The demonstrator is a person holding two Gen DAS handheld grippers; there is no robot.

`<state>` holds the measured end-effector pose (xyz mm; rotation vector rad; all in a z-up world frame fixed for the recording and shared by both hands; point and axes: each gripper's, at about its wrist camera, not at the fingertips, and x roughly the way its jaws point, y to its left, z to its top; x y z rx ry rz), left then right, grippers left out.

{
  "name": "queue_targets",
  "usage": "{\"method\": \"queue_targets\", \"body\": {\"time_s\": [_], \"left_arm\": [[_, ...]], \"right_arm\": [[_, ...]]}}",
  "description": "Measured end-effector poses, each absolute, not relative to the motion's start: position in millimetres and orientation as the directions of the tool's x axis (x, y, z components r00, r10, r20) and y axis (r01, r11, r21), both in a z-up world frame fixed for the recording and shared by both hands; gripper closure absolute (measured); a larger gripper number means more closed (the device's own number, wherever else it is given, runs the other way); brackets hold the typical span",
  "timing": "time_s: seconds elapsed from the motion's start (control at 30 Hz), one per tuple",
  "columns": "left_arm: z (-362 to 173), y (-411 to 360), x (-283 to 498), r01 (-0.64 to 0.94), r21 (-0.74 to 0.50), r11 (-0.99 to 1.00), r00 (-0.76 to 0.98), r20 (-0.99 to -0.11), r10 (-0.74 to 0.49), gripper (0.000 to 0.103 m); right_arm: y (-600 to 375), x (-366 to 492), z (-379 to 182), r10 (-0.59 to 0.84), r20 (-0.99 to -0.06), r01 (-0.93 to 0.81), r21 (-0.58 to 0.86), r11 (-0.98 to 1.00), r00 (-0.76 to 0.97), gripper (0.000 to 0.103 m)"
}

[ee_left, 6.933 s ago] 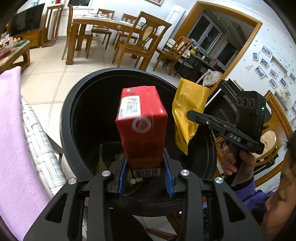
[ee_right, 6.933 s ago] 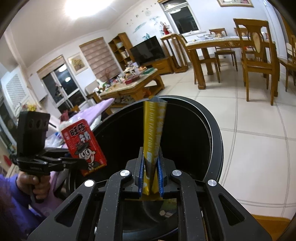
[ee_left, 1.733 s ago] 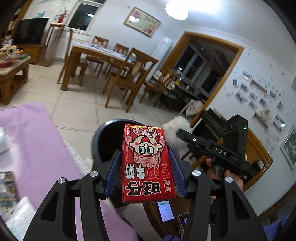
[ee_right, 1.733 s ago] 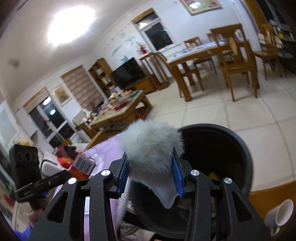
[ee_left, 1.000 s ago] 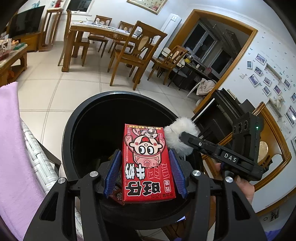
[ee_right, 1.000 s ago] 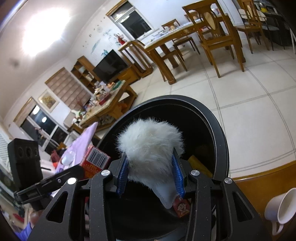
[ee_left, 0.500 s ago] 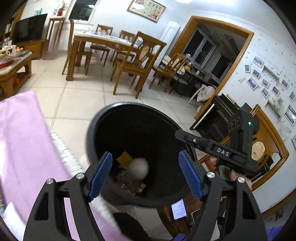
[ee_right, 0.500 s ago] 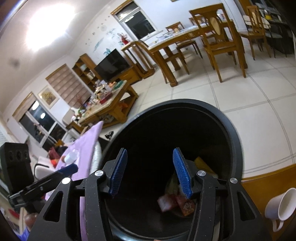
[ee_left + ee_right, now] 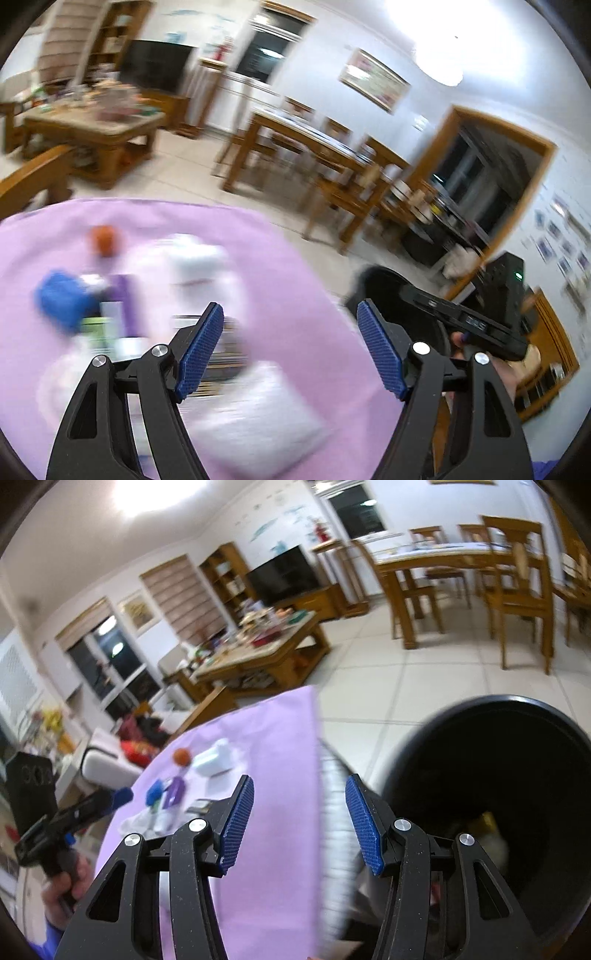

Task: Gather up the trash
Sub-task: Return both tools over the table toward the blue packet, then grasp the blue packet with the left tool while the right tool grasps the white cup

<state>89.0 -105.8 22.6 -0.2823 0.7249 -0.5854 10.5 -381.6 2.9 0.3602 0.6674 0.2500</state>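
Both drops done: red milk carton and white fluffy ball gone from my claws into the black bin [image 9: 491, 775]. Left gripper [image 9: 290, 349] and right gripper [image 9: 299, 821] have just been opening, nothing between them. Remaining litter [image 9: 173, 794] lies left on the purple cloth [image 9: 273, 760]; I go there next.

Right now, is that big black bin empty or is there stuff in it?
Not empty. In the right wrist view the black bin shows yellow and pale bits low inside; how full, I cannot tell.

black bin [image 9: 517, 775] right of right gripper [image 9: 299, 823], trash inside; more trash [image 9: 173, 794] on purple cloth, ahead-left
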Motion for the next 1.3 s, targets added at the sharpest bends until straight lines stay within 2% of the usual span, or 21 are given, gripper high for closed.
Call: {"method": "queue_targets", "body": {"time_s": [0.17,0.23,0.27,0.37,0.4,0.47,0.63,0.77,0.97,1.1,1.13,1.17,1.2,1.3], "left_arm": [[2.7,-32.6,111.5,0.250,-0.394,0.885,0.638,-0.620,-0.456,0.026],[-7.6,-15.7,124.7,0.234,-0.364,0.902,0.623,-0.656,-0.426,0.026],[-12.2,-11.3,130.9,0.237,-0.346,0.908,0.611,-0.673,-0.416,0.026],[-27.8,-3.0,148.0,0.267,-0.301,0.916,0.564,-0.722,-0.401,0.026],[-33.4,-2.2,156.0,0.282,-0.295,0.913,0.542,-0.736,-0.406,0.026],[-40.5,0.2,165.4,0.308,-0.304,0.902,0.513,-0.745,-0.426,0.026],[-55.1,3.5,172.7,0.360,-0.274,0.892,0.475,-0.769,-0.428,0.025],[-58.5,4.0,179.7,0.376,-0.285,0.882,0.475,-0.758,-0.447,0.015],[-59.6,3.3,189.1,0.376,-0.294,0.878,0.497,-0.736,-0.460,0.015],[-58.3,-2.7,195.9,0.376,-0.280,0.883,0.506,-0.737,-0.449,0.015],[-58.8,-5.4,197.1,0.382,-0.265,0.886,0.514,-0.736,-0.441,0.015],[-59.1,-7.1,197.0,0.386,-0.252,0.888,0.519,-0.736,-0.434,0.016],[-59.5,-7.7,196.4,0.388,-0.238,0.890,0.523,-0.738,-0.426,0.023],[-59.4,-6.8,193.9,0.380,-0.215,0.900,0.538,-0.740,-0.404,0.027]], "right_arm": [[-307.9,47.7,8.7,0.386,-0.580,-0.192,0.367,0.910,0.718,0.042],[-277.2,66.0,9.7,0.400,-0.594,-0.222,0.351,0.909,0.697,0.042],[-264.7,72.2,9.9,0.405,-0.600,-0.234,0.346,0.909,0.689,0.037],[-228.1,99.0,9.4,0.414,-0.621,-0.262,0.325,0.909,0.665,0.035],[-215.8,110.8,7.8,0.414,-0.634,-0.269,0.316,0.910,0.653,0.032],[-199.1,127.3,2.1,0.402,-0.658,-0.272,0.297,0.915,0.637,0.024],[-176.3,161.0,-25.1,0.369,-0.717,-0.286,0.241,0.927,0.592,0.024],[-161.2,187.1,-46.2,0.325,-0.762,-0.291,0.186,0.938,0.560,0.024],[-154.1,204.5,-66.5,0.311,-0.781,-0.292,0.172,0.941,0.542,0.024],[-150.0,207.7,-71.6,0.301,-0.787,-0.301,0.154,0.941,0.538,0.050],[-149.1,206.5,-72.6,0.304,-0.786,-0.307,0.153,0.939,0.538,0.054],[-148.0,206.4,-73.1,0.304,-0.785,-0.312,0.148,0.938,0.539,0.054],[-148.0,205.4,-73.0,0.304,-0.783,-0.314,0.147,0.938,0.542,0.054],[-151.8,197.0,-67.7,0.330,-0.762,-0.318,0.172,0.932,0.557,0.054]]}}
